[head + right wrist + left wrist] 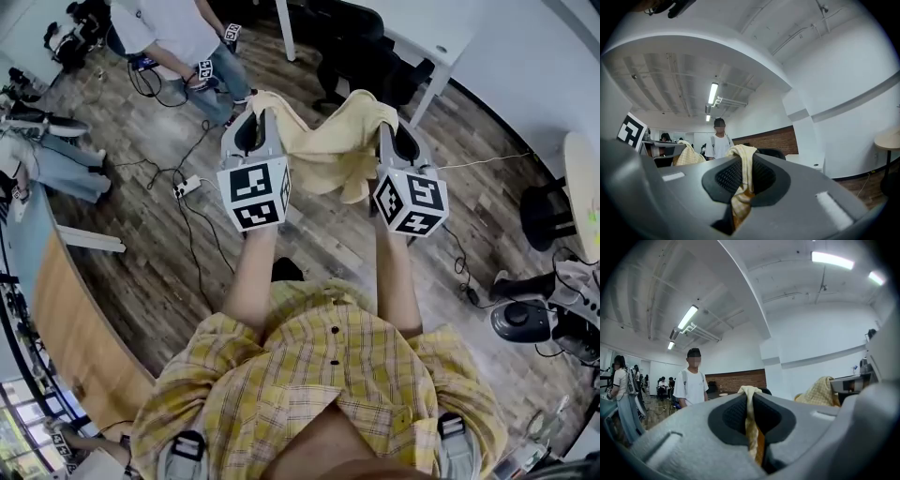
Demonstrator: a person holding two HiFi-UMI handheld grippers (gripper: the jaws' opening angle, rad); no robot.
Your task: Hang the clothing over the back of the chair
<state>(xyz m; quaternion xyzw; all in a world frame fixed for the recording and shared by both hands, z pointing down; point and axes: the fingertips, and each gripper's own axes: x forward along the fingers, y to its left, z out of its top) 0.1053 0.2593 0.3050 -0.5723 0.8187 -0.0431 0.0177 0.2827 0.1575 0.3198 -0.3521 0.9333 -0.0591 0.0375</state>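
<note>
A pale yellow checked garment [323, 145] hangs stretched between my two grippers, held up in the air in front of me. My left gripper [256, 105] is shut on its left top edge, and a fold of the cloth [751, 420] is pinched between the jaws. At the other side my right gripper [392, 127] is shut on the right top edge, the cloth [740, 180] bunched in its jaws. Beyond the garment stands a black office chair [361, 56], its back showing behind the jaws [769, 153] in the right gripper view.
A person in a white T-shirt [178, 37] stands beyond my left gripper, holding marker cubes. Cables and a power strip [187, 186] lie on the wood floor. A white table [436, 42] is at the back right, a wooden counter [75, 328] at the left, more chairs [544, 211] at the right.
</note>
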